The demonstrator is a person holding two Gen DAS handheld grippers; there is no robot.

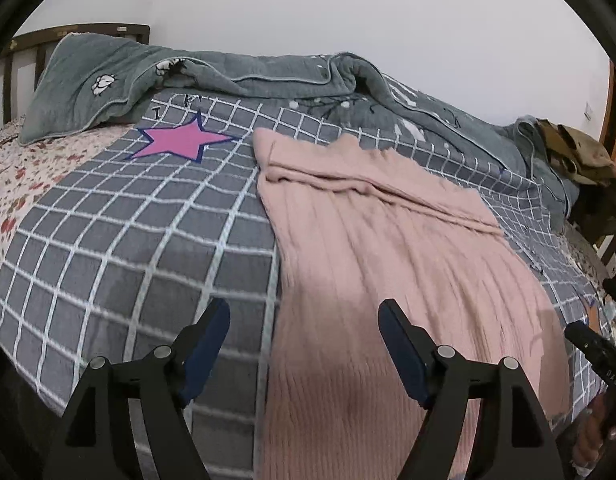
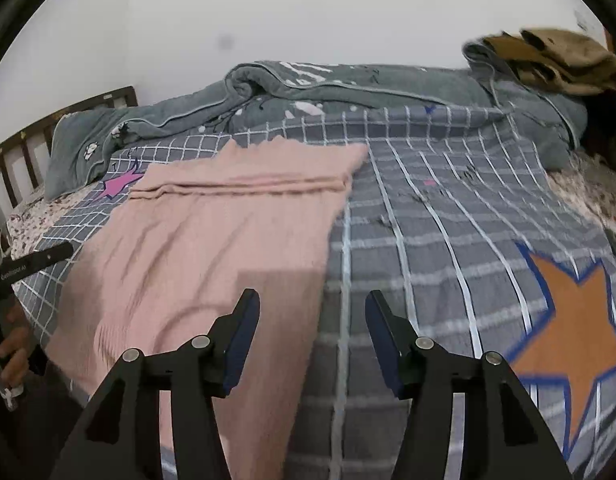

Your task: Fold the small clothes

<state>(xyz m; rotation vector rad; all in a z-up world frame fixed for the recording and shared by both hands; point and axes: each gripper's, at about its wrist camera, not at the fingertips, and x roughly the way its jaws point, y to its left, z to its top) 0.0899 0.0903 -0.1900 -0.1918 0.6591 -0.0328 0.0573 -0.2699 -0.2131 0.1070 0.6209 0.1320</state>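
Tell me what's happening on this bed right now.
A person holds a two-finger tool in each hand over a pink ribbed knit garment spread on a grey checked bedcover. Its far end is already folded back on itself. The left tool and the right tool are both open and hold nothing; each sits over one long side edge of the garment's near part. A grey-green quilt lies bunched along the wall.

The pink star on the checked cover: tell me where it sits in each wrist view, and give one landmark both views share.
Left wrist view: the pink star lies upper left, left of the pink knit garment.
Right wrist view: the pink star shows at middle left, partly hidden behind the garment's far left corner.
Shared landmark: the grey-green quilt bunched along the wall.
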